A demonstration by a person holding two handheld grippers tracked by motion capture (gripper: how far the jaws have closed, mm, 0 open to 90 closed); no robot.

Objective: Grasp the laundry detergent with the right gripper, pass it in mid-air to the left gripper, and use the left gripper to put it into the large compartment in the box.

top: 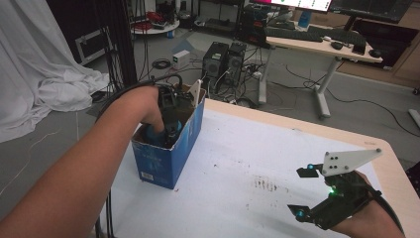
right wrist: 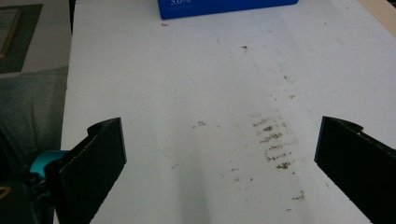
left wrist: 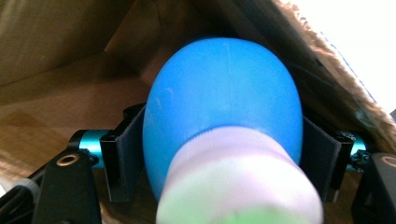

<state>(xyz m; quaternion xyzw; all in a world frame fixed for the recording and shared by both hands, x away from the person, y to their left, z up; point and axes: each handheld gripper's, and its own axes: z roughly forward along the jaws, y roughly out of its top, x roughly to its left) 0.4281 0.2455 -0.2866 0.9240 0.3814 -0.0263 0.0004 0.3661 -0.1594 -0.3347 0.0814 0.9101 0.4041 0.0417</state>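
Note:
My left gripper (top: 166, 130) reaches down into an open blue cardboard box (top: 167, 157) at the table's left edge. Inside the box its two black jaws press on both sides of a blue rounded object (left wrist: 224, 107) with a pale neck or cap toward the camera; the left gripper (left wrist: 224, 161) is shut on it. Brown inner walls of the box (left wrist: 70, 60) surround it. My right gripper (top: 303, 192) rests low at the table's near right, jaws wide apart over the bare white tabletop (right wrist: 210, 93), holding nothing. The right gripper (right wrist: 219, 163) faces the blue box (right wrist: 224, 7).
The white table surface (top: 257, 153) carries brown scuff marks (right wrist: 273, 140) in front of the right gripper. Beyond the table are computer towers (top: 225, 62), floor cables, a desk with keyboards (top: 317, 37) and white draped cloth (top: 34, 64) at left.

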